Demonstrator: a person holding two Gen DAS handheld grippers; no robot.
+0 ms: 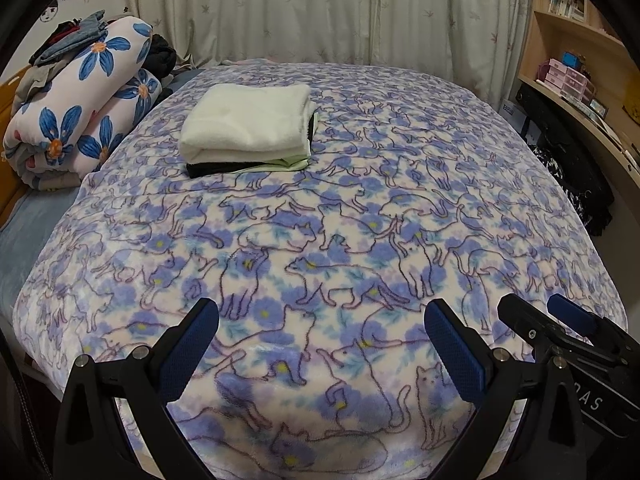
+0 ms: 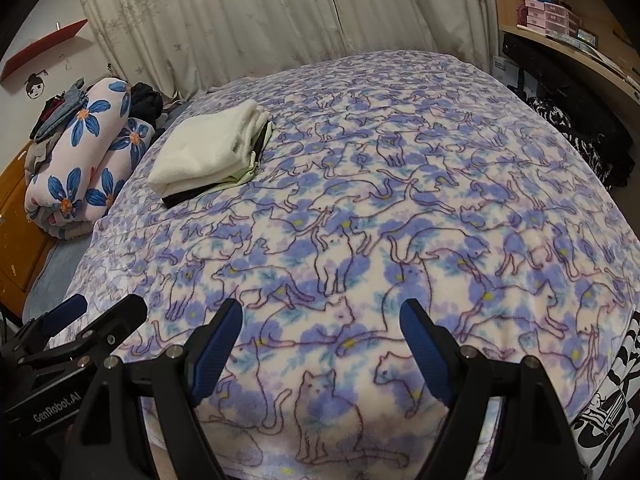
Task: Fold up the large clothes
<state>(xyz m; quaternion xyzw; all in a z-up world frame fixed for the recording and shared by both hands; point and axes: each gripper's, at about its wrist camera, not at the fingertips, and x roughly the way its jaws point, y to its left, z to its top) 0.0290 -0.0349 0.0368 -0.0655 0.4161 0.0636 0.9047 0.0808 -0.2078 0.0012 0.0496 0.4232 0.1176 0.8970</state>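
A stack of folded clothes, cream on top (image 1: 248, 122), lies on the far left of the bed, over a pale green and a black piece; it also shows in the right wrist view (image 2: 208, 150). The bed is covered by a purple cat-print blanket (image 1: 360, 220) (image 2: 400, 220). My left gripper (image 1: 322, 320) is open and empty above the blanket's near edge. My right gripper (image 2: 322, 316) is open and empty beside it, to the right. The right gripper also shows in the left wrist view (image 1: 536, 312), and the left gripper in the right wrist view (image 2: 104, 308).
A rolled floral quilt (image 1: 80, 108) with a heap of loose clothes (image 1: 72, 40) lies at the bed's left. Curtains (image 1: 320, 12) hang behind. A wooden desk and shelves (image 1: 580, 60) stand at the right, with a dark patterned cloth (image 1: 572, 192) by the bed.
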